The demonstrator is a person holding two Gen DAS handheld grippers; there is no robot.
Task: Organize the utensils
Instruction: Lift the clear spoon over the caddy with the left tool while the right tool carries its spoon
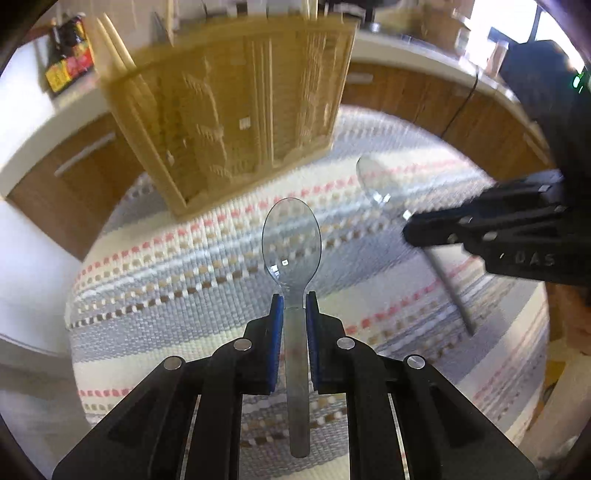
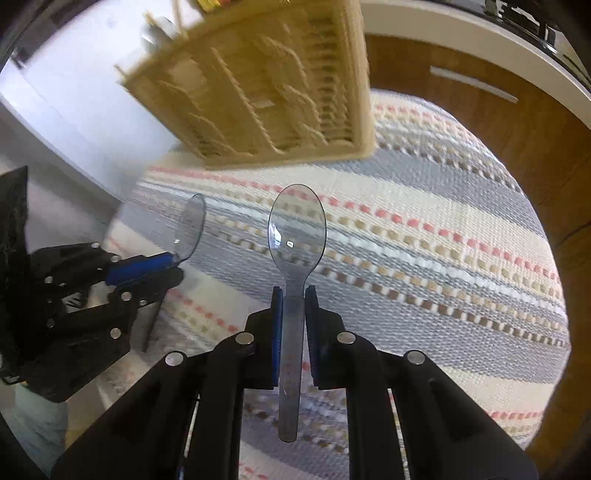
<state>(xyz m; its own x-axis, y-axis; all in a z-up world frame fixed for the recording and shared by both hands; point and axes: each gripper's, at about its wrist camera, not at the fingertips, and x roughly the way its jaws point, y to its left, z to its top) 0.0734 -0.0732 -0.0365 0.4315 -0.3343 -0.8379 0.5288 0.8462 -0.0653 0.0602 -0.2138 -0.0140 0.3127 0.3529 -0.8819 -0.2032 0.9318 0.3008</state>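
In the left wrist view, a wooden cutlery tray (image 1: 236, 122) is seen at upper left, blurred, its slatted compartments holding pale utensils whose kind cannot be told for certain. The tray rests on the far part of a striped woven mat (image 1: 184, 258). At the centre, the left tongs (image 1: 294, 301) are clenched on the neck of a clear plastic spoon (image 1: 291, 247), whose bowl points forward above the mat and whose handle runs back between the blue pads (image 1: 276, 332). To the right, the right tongs (image 1: 410, 230) are seen from the side, clamped on a second clear spoon (image 1: 373, 181) whose bowl points toward the tray and whose handle slants down behind them.

In the right wrist view, the left tongs (image 2: 173, 262) appear at far left, gripping the first spoon (image 2: 190, 229) just under its bowl. Further right, the tray (image 2: 266, 85) fills the upper middle, lying at the mat's (image 2: 424, 206) far edge. At the centre, the right tongs (image 2: 294, 293) are closed on the second spoon (image 2: 297, 229) at its neck, bowl forward and held above the mat, short of the tray. At far right, brown wooden cabinet fronts (image 2: 498, 110) under a white worktop (image 2: 461, 33) are visible.
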